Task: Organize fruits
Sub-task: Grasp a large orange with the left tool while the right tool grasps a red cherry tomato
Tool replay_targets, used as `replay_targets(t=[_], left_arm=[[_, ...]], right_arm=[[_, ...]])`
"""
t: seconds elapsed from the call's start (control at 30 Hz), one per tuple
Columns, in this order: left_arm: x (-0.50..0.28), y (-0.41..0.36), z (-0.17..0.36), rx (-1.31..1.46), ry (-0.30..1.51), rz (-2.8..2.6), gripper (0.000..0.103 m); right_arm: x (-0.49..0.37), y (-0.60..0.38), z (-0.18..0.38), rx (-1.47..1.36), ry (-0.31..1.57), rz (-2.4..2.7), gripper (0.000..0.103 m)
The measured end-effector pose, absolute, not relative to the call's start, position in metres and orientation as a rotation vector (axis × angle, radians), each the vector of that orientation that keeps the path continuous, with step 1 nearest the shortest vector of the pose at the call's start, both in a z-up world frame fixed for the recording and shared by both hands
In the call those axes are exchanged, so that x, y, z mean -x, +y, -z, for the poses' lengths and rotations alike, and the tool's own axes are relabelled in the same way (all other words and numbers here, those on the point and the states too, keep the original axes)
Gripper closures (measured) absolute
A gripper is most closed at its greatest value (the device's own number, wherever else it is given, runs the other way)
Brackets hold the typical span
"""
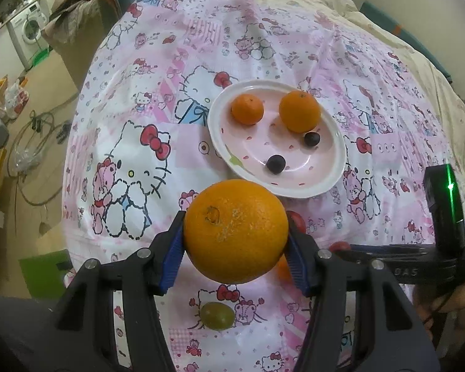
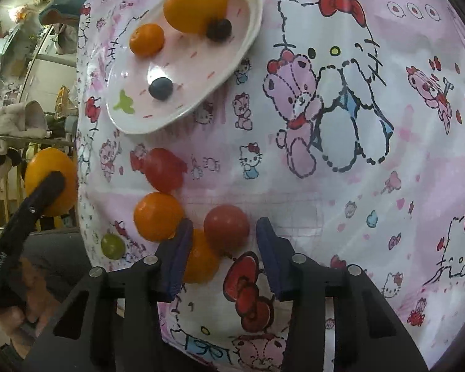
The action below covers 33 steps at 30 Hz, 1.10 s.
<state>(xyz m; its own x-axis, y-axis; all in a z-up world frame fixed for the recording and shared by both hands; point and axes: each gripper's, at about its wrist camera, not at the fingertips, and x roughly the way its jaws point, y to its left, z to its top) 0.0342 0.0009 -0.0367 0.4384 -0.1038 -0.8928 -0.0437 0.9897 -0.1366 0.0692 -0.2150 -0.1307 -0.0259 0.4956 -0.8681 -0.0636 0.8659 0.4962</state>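
Over pink cloth (image 1: 133,99), left gripper (image 1: 235,241) jaws clamp orange (image 1: 235,229).

left gripper (image 1: 235,248): jaws clamped | right gripper (image 2: 221,248): jaws parted, angled down

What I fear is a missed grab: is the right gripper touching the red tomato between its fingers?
Apart. In the right wrist view, a gap shows on each side of the red tomato inside the right gripper.

I see a bed under a cartoon-cat sheet (image 2: 341,186); on it lie a plate (image 2: 248,31), two tomatoes (image 2: 226,228), two tangerines (image 2: 158,217) and a green grape (image 2: 112,245).
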Motion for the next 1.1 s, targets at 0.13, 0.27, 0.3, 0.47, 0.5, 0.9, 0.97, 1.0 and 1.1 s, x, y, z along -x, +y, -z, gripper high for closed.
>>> replay_targets(t=[0.13, 0.27, 0.3, 0.47, 0.5, 0.9, 0.97, 1.0, 1.1], left_arm=[[-0.034, 0.001, 0.038, 0.148, 1.126, 0.034, 0.049], [-0.034, 0.001, 0.040, 0.142, 1.127, 0.026, 0.049], [-0.034, 0.001, 0.040, 0.140, 1.126, 0.024, 0.049], [-0.035, 0.004, 0.046, 0.124, 1.134, -0.002, 0.049], [-0.035, 0.005, 0.047, 0.124, 1.138, -0.007, 0.049], [-0.035, 0.006, 0.051, 0.099, 1.134, -0.026, 0.049], [-0.036, 0.005, 0.049, 0.091, 1.131, -0.020, 0.049], [-0.036, 0.005, 0.046, 0.093, 1.132, -0.015, 0.049], [-0.042, 0.008, 0.039, 0.116, 1.130, -0.005, 0.049]], right_arm=[[-0.072, -0.221, 0.132, -0.389, 1.536, -0.467, 0.071], [-0.072, -0.223, 0.123, -0.377, 1.493, -0.474, 0.071], [-0.073, -0.224, 0.121, -0.381, 1.486, -0.476, 0.071], [-0.075, -0.225, 0.111, -0.383, 1.440, -0.482, 0.071], [-0.075, -0.224, 0.109, -0.376, 1.435, -0.482, 0.071], [-0.077, -0.225, 0.094, -0.386, 1.388, -0.501, 0.071], [-0.076, -0.228, 0.089, -0.396, 1.371, -0.505, 0.071], [-0.077, -0.230, 0.084, -0.404, 1.357, -0.508, 0.071], [-0.080, -0.237, 0.071, -0.430, 1.301, -0.513, 0.071]])
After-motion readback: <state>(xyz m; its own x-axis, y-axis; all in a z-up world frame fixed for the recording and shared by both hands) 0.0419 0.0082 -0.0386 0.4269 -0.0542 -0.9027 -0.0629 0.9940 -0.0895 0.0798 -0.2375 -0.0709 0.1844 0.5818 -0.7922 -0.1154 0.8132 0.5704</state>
